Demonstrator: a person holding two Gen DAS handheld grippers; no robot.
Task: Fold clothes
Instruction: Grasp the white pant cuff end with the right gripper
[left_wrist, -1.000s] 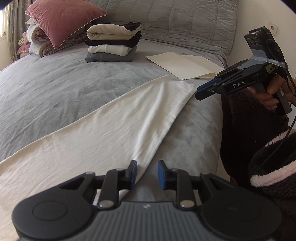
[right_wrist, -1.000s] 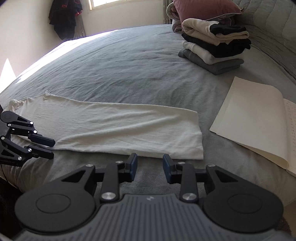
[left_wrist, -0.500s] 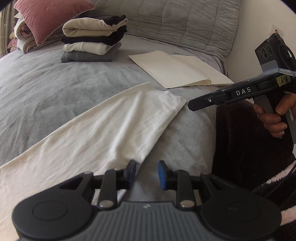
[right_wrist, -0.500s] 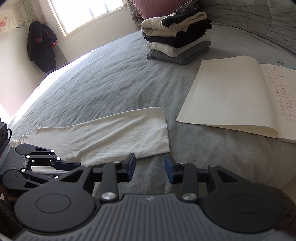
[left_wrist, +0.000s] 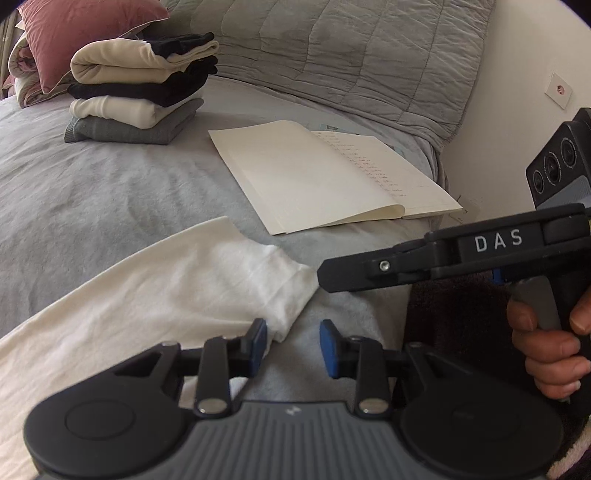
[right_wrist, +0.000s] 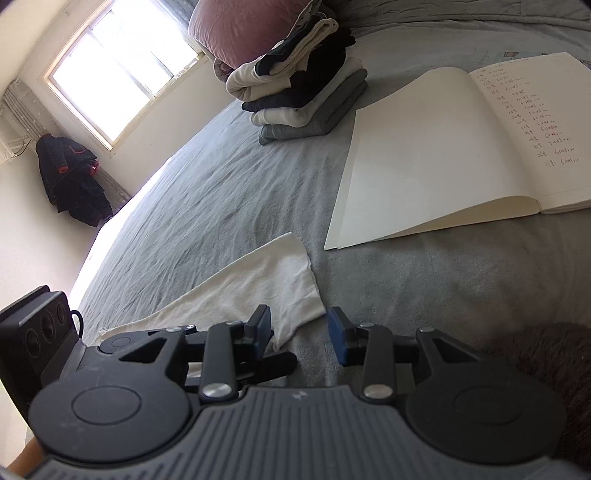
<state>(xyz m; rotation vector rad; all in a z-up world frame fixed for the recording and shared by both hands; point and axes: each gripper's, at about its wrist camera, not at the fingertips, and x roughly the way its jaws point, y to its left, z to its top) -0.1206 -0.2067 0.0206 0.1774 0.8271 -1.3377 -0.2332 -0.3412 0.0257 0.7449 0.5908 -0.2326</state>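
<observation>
A long white garment (left_wrist: 166, 295) lies flat on the grey bed (left_wrist: 110, 199), with its end corner toward me. My left gripper (left_wrist: 293, 343) is open just above the bed, and its left finger is beside that near corner. My right gripper (left_wrist: 325, 277) reaches in side-on from the right, its tip just past the garment's end edge. In the right wrist view the right gripper (right_wrist: 300, 332) is open with the garment's corner (right_wrist: 284, 306) by its left finger. The left gripper (right_wrist: 284, 365) shows low, partly hidden beneath it. Nothing is held.
A stack of folded clothes (left_wrist: 140, 99) and a pink pillow (left_wrist: 81, 33) sit at the head of the bed. An open notebook (left_wrist: 314, 173) lies just beyond the garment's end. A person's hand (left_wrist: 554, 339) holds the right gripper near the wall. A dark garment (right_wrist: 70, 181) hangs by the window.
Both grippers have moved along the garment toward its end by the notebook and come close together at the near corner. Both have stayed open.
</observation>
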